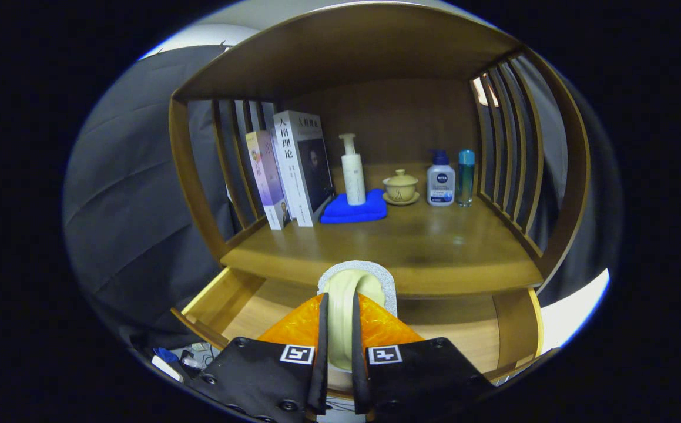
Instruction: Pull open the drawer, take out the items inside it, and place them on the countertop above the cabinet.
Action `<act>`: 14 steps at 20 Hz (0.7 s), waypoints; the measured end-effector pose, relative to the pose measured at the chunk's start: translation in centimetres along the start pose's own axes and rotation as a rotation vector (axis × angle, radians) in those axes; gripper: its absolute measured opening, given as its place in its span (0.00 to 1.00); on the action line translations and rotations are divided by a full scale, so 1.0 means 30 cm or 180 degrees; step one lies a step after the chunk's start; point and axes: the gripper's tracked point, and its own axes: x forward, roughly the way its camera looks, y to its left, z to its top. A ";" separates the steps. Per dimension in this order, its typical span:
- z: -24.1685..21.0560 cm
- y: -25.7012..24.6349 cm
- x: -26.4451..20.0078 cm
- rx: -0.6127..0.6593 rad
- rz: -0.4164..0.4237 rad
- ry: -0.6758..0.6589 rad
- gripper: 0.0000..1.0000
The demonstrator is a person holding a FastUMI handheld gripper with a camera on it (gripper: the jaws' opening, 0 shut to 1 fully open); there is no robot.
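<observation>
Gripper (340, 329) closed on a pale, grey-rimmed item (356, 288), lifted above the open drawer (240, 305) at the countertop (411, 247) edge; apparently mid-transfer, next needing a forward reach and release onto bare wood.

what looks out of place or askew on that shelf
Nothing looks spilled or damaged. The books lean slightly, and the pump bottle stands on the folded blue cloth. The gripper jaws are shut on a cream, grey-rimmed item.

Tool (340, 346) clamped on cream roll (343, 294)
</observation>
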 end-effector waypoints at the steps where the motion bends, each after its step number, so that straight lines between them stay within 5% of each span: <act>1: 0.020 0.005 0.008 0.0034 0.0009 -0.0028 0.20; 14: 0.211 -0.003 0.220 0.0461 -0.0059 -0.0126 0.19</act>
